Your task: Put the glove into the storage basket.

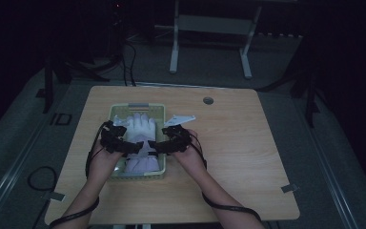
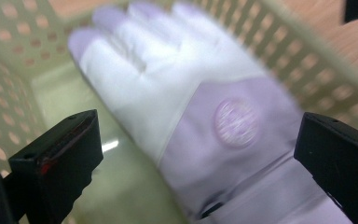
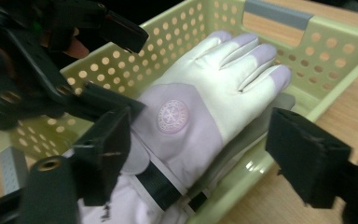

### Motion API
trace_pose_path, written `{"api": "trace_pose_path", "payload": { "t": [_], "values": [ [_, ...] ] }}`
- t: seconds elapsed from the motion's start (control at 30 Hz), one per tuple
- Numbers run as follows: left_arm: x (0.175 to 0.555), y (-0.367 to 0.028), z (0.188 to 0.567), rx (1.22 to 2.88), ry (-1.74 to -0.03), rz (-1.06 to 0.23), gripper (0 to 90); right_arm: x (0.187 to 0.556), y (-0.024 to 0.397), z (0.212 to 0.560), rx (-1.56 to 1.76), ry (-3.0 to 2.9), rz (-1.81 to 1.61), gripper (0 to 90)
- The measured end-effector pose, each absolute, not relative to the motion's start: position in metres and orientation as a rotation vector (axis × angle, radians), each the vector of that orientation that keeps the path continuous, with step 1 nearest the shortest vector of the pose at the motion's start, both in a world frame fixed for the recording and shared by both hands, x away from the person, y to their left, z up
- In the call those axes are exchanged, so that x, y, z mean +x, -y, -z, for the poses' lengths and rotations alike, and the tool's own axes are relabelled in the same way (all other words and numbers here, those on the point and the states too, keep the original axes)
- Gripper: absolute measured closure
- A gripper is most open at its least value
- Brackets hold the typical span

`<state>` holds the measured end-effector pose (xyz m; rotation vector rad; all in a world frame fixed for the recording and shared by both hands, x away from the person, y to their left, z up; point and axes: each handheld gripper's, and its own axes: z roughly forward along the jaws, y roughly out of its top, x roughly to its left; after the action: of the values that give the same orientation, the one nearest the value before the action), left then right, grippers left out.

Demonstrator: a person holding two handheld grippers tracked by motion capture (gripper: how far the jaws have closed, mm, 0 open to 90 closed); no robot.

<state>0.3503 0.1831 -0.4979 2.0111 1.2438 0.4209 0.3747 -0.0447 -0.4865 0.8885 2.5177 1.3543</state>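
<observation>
Both grippers stand open over the pale green perforated plastic basket [image 1: 160,114], the left gripper [image 1: 132,147] and the right gripper [image 1: 153,145] with jaws spread and nothing pinched, and the white and lilac fabric glove [image 3: 200,100] lies flat inside it, fingers toward the far wall. It looks light, soft and floppy, so it will likely sag and fold when lifted. The best hold seems the lilac cuff by the black strap [image 3: 161,184], though the left gripper view is blurred.
</observation>
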Motion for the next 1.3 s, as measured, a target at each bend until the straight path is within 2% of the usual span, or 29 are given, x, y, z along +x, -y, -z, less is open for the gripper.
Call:
{"api": "trace_pose_path", "payload": {
  "t": [0.1, 0.4, 1.2, 1.3],
  "values": [
    [0.343, -0.181, 0.493, 1.962, -1.211, -0.427, 1.3, 0.377, 0.054, 0.488, 0.865, -2.556, -1.352, 15.7],
    [0.330, -0.166, 0.493, 1.966, -1.149, -0.364, 1.4, 0.378, 0.075, 0.492, 0.846, -2.581, -1.327, 14.4],
    [0.298, -0.082, 0.478, 2.003, -0.886, -0.247, 1.4, 0.374, 0.149, 0.490, 0.859, -2.523, -1.315, 14.3],
    [0.294, -0.069, 0.476, 1.994, -0.836, -0.200, 1.4, 0.372, 0.161, 0.491, 0.849, -2.517, -1.308, 14.3]
  ]
}}
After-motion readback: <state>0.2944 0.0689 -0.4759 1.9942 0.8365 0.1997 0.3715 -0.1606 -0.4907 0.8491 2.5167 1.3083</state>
